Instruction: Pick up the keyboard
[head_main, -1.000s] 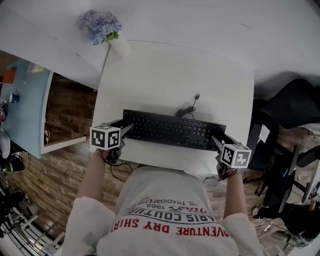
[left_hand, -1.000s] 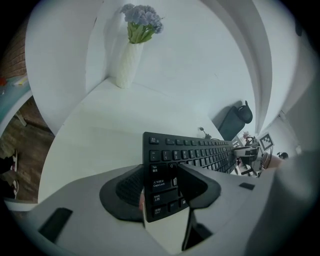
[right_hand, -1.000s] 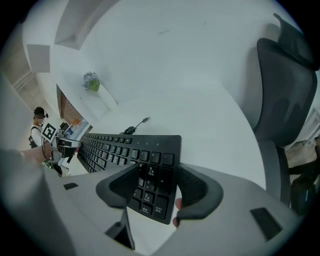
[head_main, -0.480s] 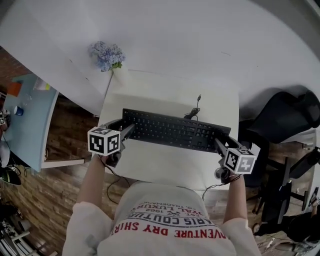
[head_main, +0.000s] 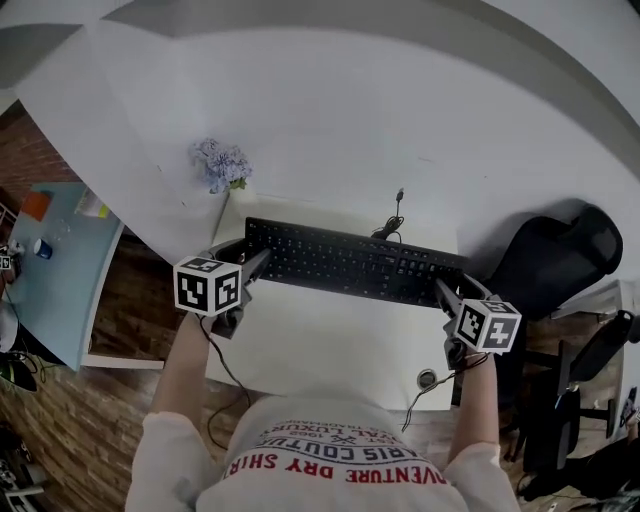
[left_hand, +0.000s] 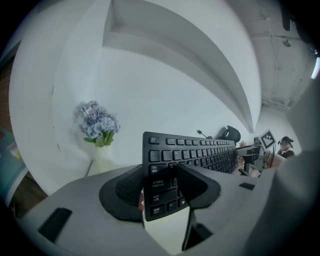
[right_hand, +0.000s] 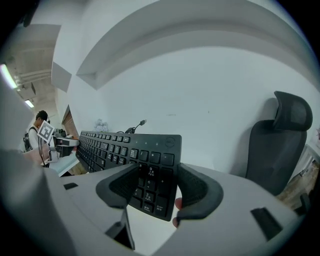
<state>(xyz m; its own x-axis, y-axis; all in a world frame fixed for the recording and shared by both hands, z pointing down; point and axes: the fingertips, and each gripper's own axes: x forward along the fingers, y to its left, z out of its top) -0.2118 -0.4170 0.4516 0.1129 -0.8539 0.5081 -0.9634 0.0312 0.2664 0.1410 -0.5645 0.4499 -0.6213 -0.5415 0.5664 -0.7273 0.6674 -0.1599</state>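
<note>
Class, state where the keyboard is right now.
In the head view the keyboard is centre frame over the white table, its left end clamped in the left gripper and its right end in the right gripper.

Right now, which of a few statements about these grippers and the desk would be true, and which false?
1. The left gripper is shut on the left end of the keyboard. True.
2. The right gripper is empty. False: it is shut on the right end of the keyboard.
3. The keyboard is white. False: it is black.
4. Bluish flowers stand near the far left corner of the table. True.
</note>
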